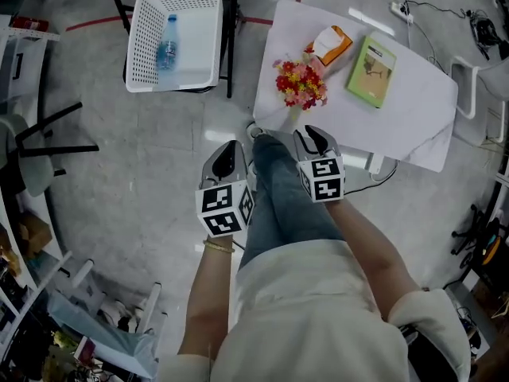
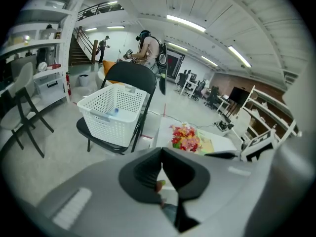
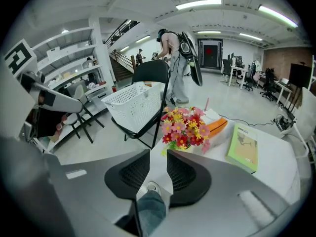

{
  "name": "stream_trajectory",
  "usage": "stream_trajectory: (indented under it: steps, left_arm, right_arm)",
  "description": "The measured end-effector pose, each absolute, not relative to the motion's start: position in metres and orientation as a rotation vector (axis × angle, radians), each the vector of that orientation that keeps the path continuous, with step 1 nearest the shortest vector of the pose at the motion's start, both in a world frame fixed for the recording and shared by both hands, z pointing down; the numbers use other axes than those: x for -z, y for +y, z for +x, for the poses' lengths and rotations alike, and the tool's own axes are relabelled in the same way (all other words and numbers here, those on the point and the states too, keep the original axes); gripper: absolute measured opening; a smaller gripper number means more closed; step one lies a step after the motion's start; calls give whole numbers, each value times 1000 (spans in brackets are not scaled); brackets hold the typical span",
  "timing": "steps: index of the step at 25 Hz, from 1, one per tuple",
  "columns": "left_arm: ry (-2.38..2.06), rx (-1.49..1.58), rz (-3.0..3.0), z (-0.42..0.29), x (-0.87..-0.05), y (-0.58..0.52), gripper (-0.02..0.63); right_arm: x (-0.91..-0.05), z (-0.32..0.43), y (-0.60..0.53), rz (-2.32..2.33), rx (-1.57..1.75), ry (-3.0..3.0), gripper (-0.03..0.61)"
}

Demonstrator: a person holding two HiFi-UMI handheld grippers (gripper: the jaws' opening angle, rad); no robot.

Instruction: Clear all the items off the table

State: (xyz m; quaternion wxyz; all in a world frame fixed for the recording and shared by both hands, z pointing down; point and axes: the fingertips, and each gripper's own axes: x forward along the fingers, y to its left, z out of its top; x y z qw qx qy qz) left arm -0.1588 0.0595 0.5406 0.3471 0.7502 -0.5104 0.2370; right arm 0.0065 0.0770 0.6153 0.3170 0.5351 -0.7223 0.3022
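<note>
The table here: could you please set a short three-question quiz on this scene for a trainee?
1. How many items lie on the table?
2. True or false: the basket is empty.
3. Which has its jaws apart: A, the left gripper, or B, the right gripper?

Key
1. Three: flowers, orange packet, green book.
2. False: a bottle lies in the basket.
3. B.
</note>
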Motion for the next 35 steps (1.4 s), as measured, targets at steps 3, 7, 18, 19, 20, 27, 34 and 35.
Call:
stream_trajectory:
  steps: [3,7,18,19,20,27,34,35]
  left_arm:
    - [-1315,-628,1940,-156,-556,55,9]
    - [-1322,-650,1935,-153,-573,49,9]
    - [-1285,-668,1892,-149,-621,48,9]
    - [-1284,-670,1885,-149,-625,47,9]
    - [-1284,-670,1880,-149,-629,46,9]
    - [-1279,-662,1856,-149,-643,38,9]
    - [-1275,-673,1827,-152,-656,32,9]
    - [-1274,-675,1825,-152,-657,31,9]
  right_arm:
    - [-638,9,76,1419,-816,-1874,131]
    - [-667,10,66,1438,-793,-1847,188]
    - [-734,12,42,1523,-822,-1768,302]
    - [-738,12,39,1533,-826,-1764,307]
    - [-742,13,36,1542,-827,-1761,313]
    - [-758,23,15,1602,-834,-1731,365]
    - [-775,28,-7,1645,-891,-1700,450]
    - [-776,28,-10,1653,-895,-1697,462]
